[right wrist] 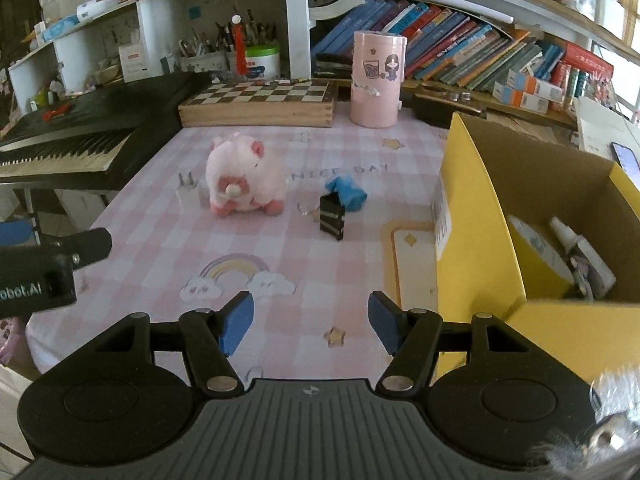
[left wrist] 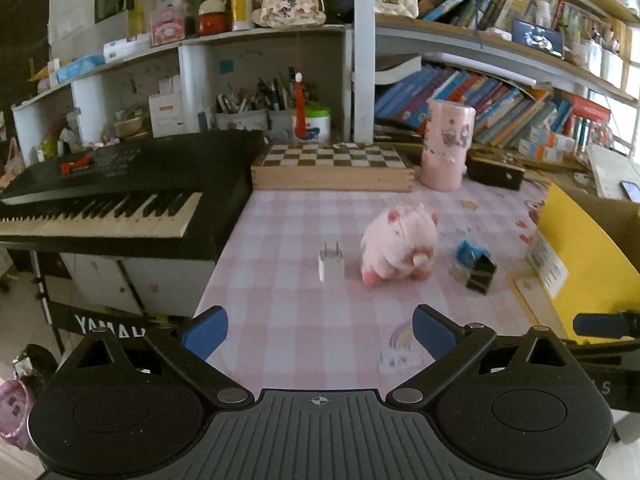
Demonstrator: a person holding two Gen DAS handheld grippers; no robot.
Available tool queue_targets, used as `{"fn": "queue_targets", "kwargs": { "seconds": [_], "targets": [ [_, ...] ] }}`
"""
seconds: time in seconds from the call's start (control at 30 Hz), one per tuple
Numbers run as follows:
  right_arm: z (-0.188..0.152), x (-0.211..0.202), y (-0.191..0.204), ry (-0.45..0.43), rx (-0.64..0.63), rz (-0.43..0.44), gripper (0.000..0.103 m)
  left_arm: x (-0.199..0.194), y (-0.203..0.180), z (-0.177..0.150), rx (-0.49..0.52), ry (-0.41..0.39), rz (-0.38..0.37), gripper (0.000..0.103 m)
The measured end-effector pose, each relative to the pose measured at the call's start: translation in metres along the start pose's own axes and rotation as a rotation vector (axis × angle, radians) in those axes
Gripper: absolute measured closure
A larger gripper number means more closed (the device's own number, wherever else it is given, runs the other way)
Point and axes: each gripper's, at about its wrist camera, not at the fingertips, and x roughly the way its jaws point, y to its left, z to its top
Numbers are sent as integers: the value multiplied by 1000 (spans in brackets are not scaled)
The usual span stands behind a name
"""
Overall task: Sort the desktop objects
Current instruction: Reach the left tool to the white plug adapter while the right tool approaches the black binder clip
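Both tongs hang empty over the pink checked tablecloth (right wrist: 320, 272): the left gripper (left wrist: 320, 334) gapes wide, and the right gripper (right wrist: 311, 326) stands parted too. Beyond them sit a white plug adapter (left wrist: 331, 267), touching or just beside a pink plush pig (right wrist: 244, 182), and a black binder clip (right wrist: 333, 217) against something blue (right wrist: 347, 193), perhaps another clip. A yellow cardboard box (right wrist: 476, 240) stands to the right.

Keyboard (left wrist: 120, 200) left; chessboard box (left wrist: 332, 168), pink canister (left wrist: 448, 144) rear; bookshelves (left wrist: 500, 108) behind.

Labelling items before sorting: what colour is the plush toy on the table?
The plush toy is pale pink with darker pink feet, clearest in the right wrist view.
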Motion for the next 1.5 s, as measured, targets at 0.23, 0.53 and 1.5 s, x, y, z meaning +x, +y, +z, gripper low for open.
{"fn": "queue_targets", "kwargs": {
  "seconds": [0.23,0.53,1.5],
  "targets": [
    [23,28,-9,11,-30,17,41,23,-10,20,-8,2,19,3],
    [49,65,-21,0,-47,21,41,63,-16,37,-22,39,90,4],
    [66,145,-29,105,-83,57,76,172,-17,40,1,234,24,78]
  ]
}}
